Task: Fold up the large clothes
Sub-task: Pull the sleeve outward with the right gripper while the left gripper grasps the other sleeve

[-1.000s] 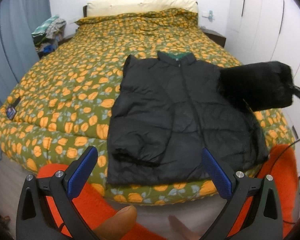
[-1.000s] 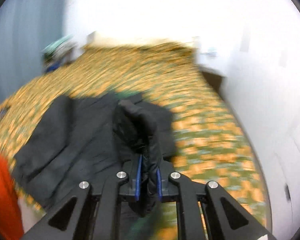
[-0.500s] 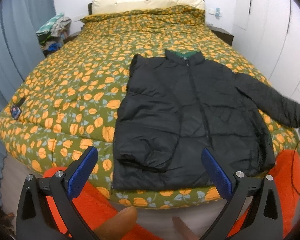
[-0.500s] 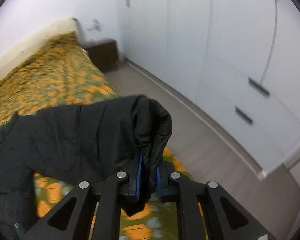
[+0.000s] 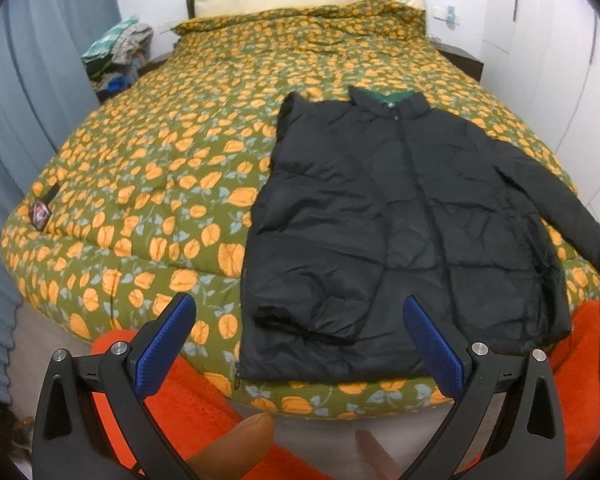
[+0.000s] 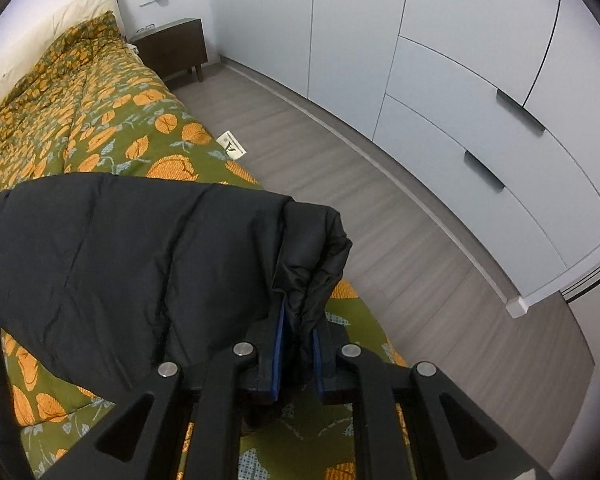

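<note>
A black puffer jacket point(image 5: 400, 220) lies front up on the flowered bed, collar toward the pillows. Its left-hand sleeve point(image 5: 300, 280) is folded down over the body. The other sleeve point(image 5: 560, 208) stretches out to the bed's right edge. In the right wrist view my right gripper point(image 6: 298, 316) pinches that sleeve's cuff point(image 6: 316, 248) between its blue pads; the jaws are opening, with the cuff still between them. My left gripper point(image 5: 296, 304) hangs open over the bed's near edge, in front of the jacket's hem, holding nothing.
The orange-and-green duvet point(image 5: 160, 184) covers the bed. A clothes pile point(image 5: 116, 52) sits at the far left by a blue curtain point(image 5: 20, 80). Orange fabric point(image 5: 188, 392) lies below the bed's foot. White wardrobes point(image 6: 480, 80), a nightstand point(image 6: 172, 48) and wood floor point(image 6: 340, 168) flank the right side.
My right gripper swung the sleeve from above the jacket out to the right and down, so the sleeve now lies stretched to the bed's edge. The left gripper stayed open and shifted slightly.
</note>
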A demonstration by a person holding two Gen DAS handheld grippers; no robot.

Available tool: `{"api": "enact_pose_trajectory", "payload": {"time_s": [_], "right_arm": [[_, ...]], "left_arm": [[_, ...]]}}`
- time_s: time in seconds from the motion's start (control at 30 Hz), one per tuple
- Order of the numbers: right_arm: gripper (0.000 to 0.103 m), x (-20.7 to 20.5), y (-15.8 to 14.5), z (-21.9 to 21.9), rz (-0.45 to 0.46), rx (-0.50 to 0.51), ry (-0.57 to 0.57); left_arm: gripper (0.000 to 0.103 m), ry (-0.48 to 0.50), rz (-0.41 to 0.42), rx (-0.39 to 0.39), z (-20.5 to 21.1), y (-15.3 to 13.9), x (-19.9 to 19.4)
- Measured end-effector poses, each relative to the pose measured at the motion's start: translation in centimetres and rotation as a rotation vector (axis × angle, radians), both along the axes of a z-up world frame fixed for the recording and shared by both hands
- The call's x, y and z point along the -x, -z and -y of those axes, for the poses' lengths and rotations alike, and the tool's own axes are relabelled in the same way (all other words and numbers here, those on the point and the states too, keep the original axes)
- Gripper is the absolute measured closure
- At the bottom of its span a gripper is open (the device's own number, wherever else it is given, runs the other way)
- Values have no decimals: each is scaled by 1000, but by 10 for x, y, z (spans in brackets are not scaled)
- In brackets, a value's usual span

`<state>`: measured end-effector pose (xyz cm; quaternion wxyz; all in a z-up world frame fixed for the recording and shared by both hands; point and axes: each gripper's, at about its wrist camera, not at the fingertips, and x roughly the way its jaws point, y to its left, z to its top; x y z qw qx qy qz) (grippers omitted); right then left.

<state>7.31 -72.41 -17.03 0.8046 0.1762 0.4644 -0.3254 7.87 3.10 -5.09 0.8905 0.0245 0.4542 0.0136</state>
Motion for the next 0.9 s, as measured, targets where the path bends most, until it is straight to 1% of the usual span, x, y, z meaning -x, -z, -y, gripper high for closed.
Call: {"api": "enact_pose_trajectory", "payload": {"time_s": [0.07, 0.13, 0.17, 0.2, 0.23, 0.27, 0.3, 0.4, 0.47, 0.5, 0.57, 0.6, 0.63, 0.67, 0.7, 0.73, 0.77, 0.8, 0.9], "right_arm": [[87, 0, 1, -1, 19, -16, -3], [82, 8, -3, -1, 42, -28, 1], [68, 11, -5, -2, 48, -27, 8], [48, 19, -11, -3, 56, -7, 23], [40, 25, -16, -5, 72, 5, 32], [29, 31, -21, -8, 92, 7, 35], [27, 38, -28, -11, 116, 8, 35], [27, 56, -50, -29, 164, 23, 27], [27, 62, -60, -44, 189, 16, 8], [27, 63, -67, -55, 210, 8, -12], [27, 63, -80, -79, 251, -3, -70], [27, 60, -90, -98, 277, -8, -121], [27, 57, -97, -112, 296, -10, -157], [27, 55, -104, -126, 313, -10, -193], [27, 51, -113, -147, 330, -5, -249], [27, 49, -119, -160, 338, 1, -282], [27, 46, -126, -178, 345, 11, -329], [27, 43, -133, -199, 347, 27, -389], [27, 38, -145, -244, 349, 58, -519]], "left_arm": [[0, -28, -13, 12, -13, 6, -5], [0, -65, -27, 52, -31, 12, -9], [0, -76, -35, 71, -38, 15, -11], [0, -80, -47, 97, -46, 19, -14], [0, -71, -60, 122, -51, 23, -18], [0, -56, -67, 140, -54, 26, -20], [0, -32, -83, 165, -56, 33, -26], [0, 4, -149, 234, -56, 57, -42], [0, 16, -183, 263, -50, 74, -54], [0, 25, -203, 265, -45, 85, -62], [1, 26, -251, 205, -31, 111, -78], [3, 21, -271, 172, -26, 121, -84], [23, 14, -277, 147, -23, 127, -86], [45, 3, -271, 123, -19, 130, -87], [58, -10, -256, 114, -20, 128, -85], [79, -17, -237, 132, -23, 121, -83], [86, -20, -224, 181, -30, 110, -82], [87, -31, -210, 194, -37, 100, -80], [88, -75, -119, 159, -69, 57, -74]]}}
